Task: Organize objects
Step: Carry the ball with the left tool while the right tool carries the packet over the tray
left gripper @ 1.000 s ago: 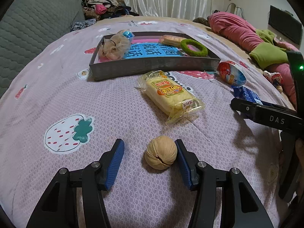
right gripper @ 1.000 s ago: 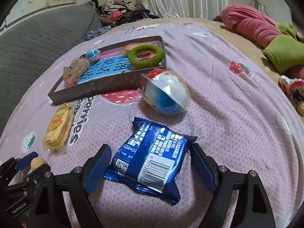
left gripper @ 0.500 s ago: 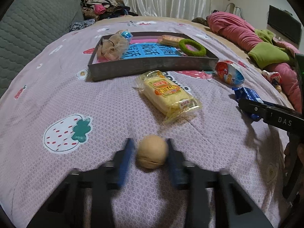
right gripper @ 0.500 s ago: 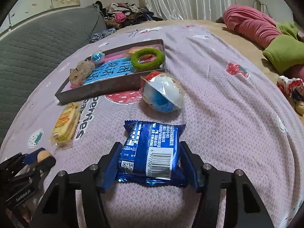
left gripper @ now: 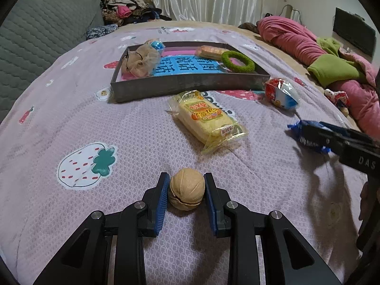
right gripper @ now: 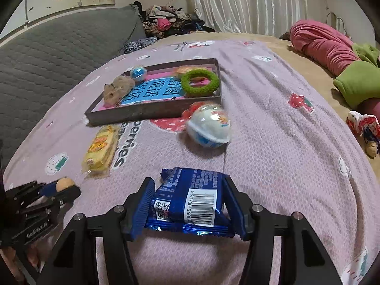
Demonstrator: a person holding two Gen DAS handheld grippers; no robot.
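Note:
My left gripper [left gripper: 186,178] is shut on a tan walnut [left gripper: 187,188], low over the pink bedspread; its blue pads press both sides. In the right wrist view my right gripper [right gripper: 188,182] is shut on a blue snack packet [right gripper: 190,199], barcode up, held a little above the bed. The left wrist view shows that packet [left gripper: 306,140] at the far right. A yellow cake pack [left gripper: 206,118] and a red-white-blue egg capsule [left gripper: 282,95] lie in front of the dark tray [left gripper: 190,84].
The tray holds a green ring [left gripper: 237,61], a beige mesh bundle [left gripper: 140,60], a small blue ball [right gripper: 138,72] and a wrapped biscuit [left gripper: 210,51]. Pink and green bedding [left gripper: 332,66] lies at the right, a grey quilted cushion [right gripper: 59,54] at the left.
The left jaws have closed onto the walnut. The right jaws have closed onto the blue packet and raised it slightly off the bed.

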